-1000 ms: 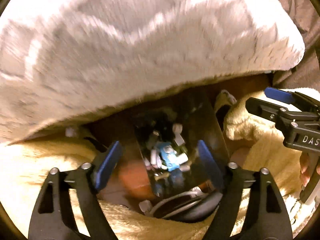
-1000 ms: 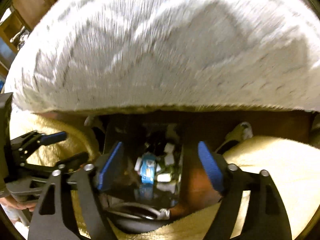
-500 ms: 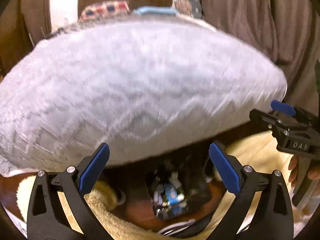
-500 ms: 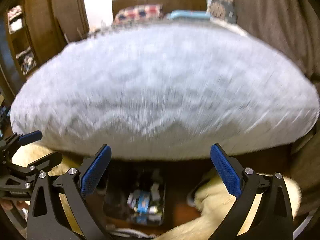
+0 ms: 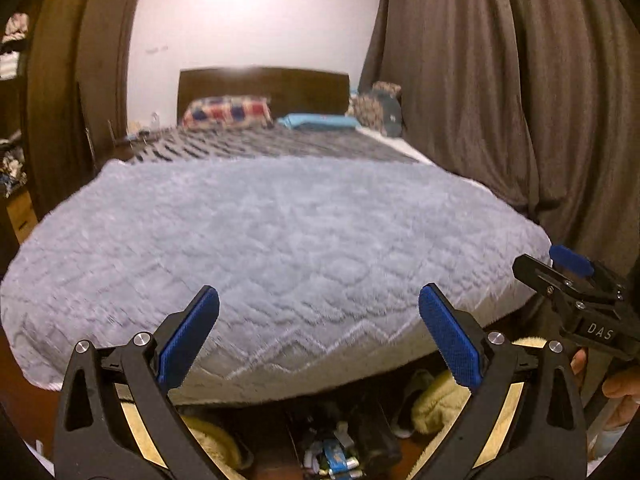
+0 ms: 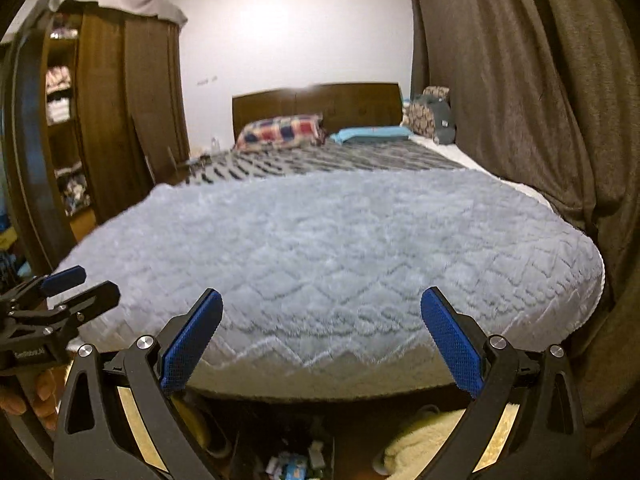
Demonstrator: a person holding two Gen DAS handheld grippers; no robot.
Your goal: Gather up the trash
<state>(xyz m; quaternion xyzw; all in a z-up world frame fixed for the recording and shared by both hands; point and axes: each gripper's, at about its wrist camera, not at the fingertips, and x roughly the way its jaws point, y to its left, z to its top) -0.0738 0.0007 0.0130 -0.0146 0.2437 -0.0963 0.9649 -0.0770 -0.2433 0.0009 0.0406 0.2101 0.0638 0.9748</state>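
- My left gripper [image 5: 318, 328] has its jaws spread wide; the blue pads [image 5: 188, 338] hold nothing.
- My right gripper [image 6: 320, 330] is likewise spread wide, with nothing between its blue pads [image 6: 452, 342].
- Both grippers hover at the foot of the bed, pointing along the grey fluffy blanket [image 5: 280, 252] toward the headboard [image 5: 264, 88].
- In the left wrist view, my right gripper appears at the right edge, beside the foot corner of the bed, with my fingers [image 5: 620, 388] on its handle.
- In the right wrist view, my left gripper appears at the left edge, beside the opposite foot corner.
- The trash [image 5: 334, 458], a cluster of small blue and white wrappers, lies in a dark bin [image 5: 372, 436] on the floor below the foot of the bed, low between the jaws in both views.
- Yellow fleece fabric [image 5: 436, 404] lies on the floor to either side of the bin, under the bed's edge.
- At the far end of the bed: a checked pillow [image 5: 226, 114] and a blue pillow [image 5: 316, 121] against the headboard.
- A brown curtain [image 5: 500, 100] hangs along the right side of the bed.
- A wooden wardrobe [image 6: 100, 120] stands to the left of the bed.
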